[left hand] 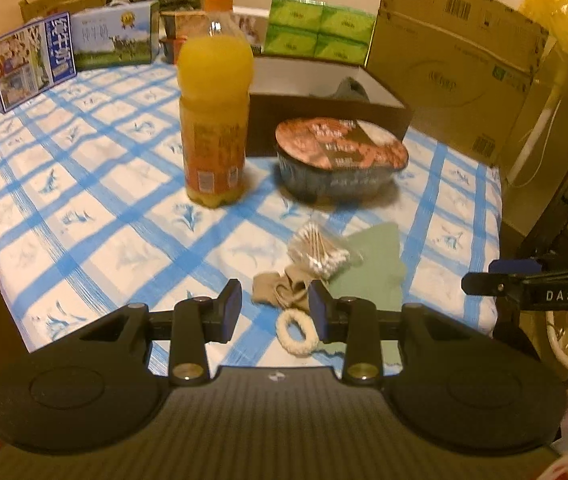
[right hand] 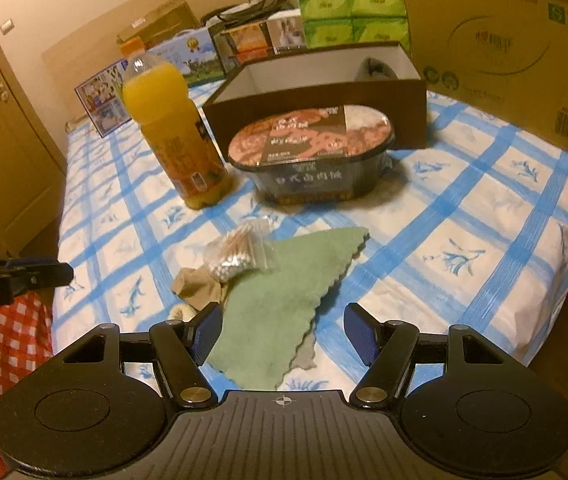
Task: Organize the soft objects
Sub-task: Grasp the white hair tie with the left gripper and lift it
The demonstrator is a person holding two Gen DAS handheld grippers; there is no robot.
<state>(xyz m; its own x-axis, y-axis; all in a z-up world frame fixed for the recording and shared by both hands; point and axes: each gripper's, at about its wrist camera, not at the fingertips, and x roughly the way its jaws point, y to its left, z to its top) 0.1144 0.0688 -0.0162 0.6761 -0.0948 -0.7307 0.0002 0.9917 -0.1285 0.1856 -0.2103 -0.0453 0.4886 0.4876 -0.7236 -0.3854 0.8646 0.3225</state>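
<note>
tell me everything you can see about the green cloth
The green cloth is a soft, fuzzy-looking pale green square with a scalloped edge, lying flat and slightly rumpled on the blue-checked bedsheet. A grey layer or underside peeks out at its near corner. A clear bag of cotton swabs rests on its far left corner, and a beige stocking lies against its left edge.

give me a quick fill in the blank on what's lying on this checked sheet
1. The juice bottle has an ____ cap.
2. The bag of cotton swabs lies partly on the ____ cloth.
3. The noodle bowl stands right in front of the open brown ____.
4. The white ____ lies on the sheet between the left gripper fingers.

Missing: orange; green; box; hair tie
</note>
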